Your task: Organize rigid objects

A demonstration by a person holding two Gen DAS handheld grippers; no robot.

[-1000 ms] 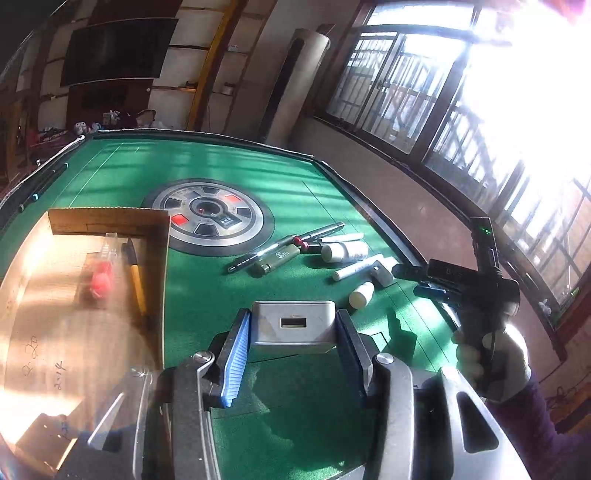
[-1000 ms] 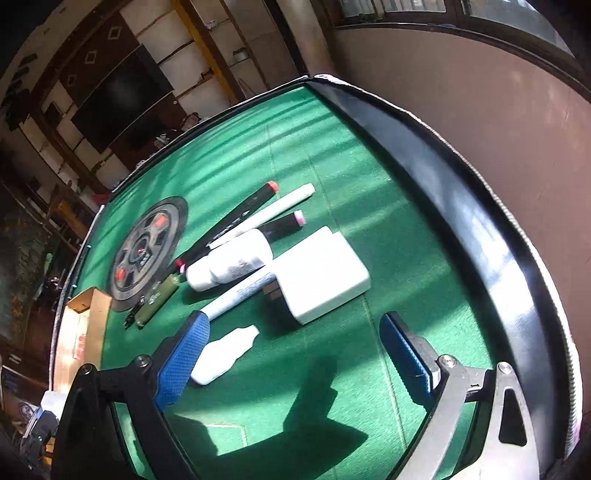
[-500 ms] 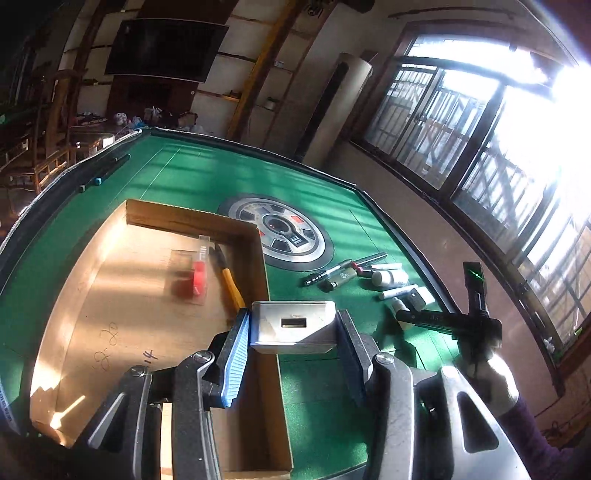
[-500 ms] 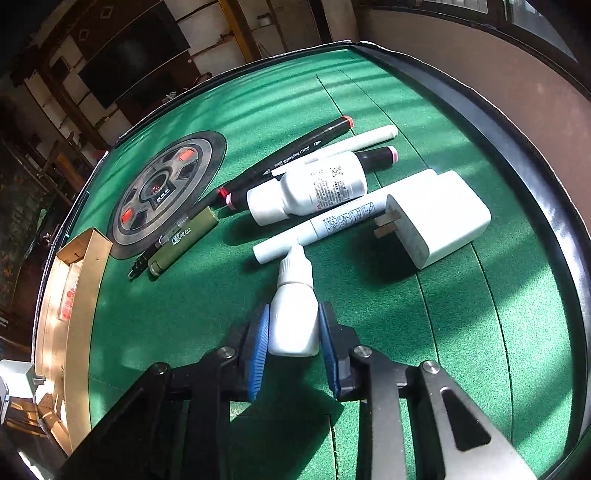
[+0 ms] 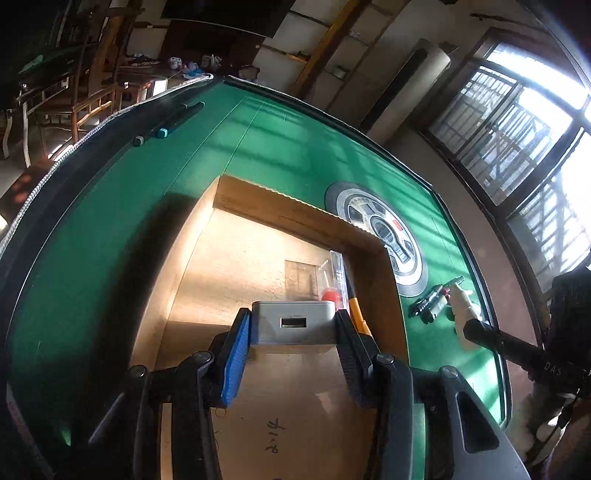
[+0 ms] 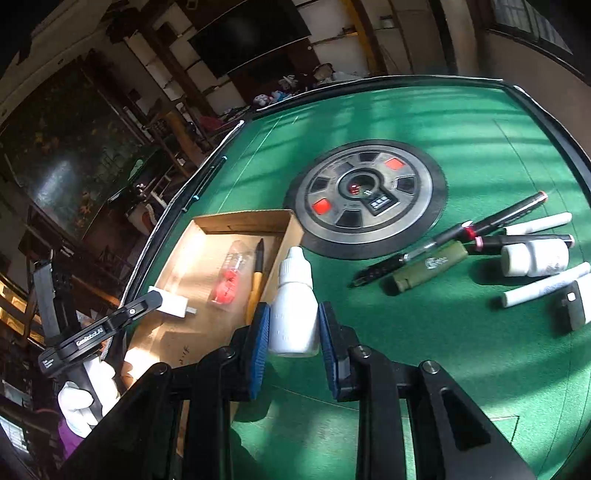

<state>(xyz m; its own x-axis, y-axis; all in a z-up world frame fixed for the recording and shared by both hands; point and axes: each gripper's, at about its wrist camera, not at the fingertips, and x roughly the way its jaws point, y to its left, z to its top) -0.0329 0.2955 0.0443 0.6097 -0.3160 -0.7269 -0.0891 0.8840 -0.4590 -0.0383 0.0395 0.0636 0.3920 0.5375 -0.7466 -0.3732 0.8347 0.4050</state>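
Room around the green counter

A dark television (image 6: 247,33) hangs on the far wall above cluttered shelves; wooden chairs (image 5: 92,99) stand beyond the counter's far left edge, a tall white floor-standing air conditioner (image 5: 406,92) past its far corner, and barred windows (image 5: 524,147) along the right side.

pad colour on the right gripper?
Blue pads, clearest in the right wrist view.

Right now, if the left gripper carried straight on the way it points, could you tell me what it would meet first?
Probably the bare floor of the cardboard box. The left gripper, shut on the grey charger, points down into it, short of the red-capped clear case; depth is unclear.
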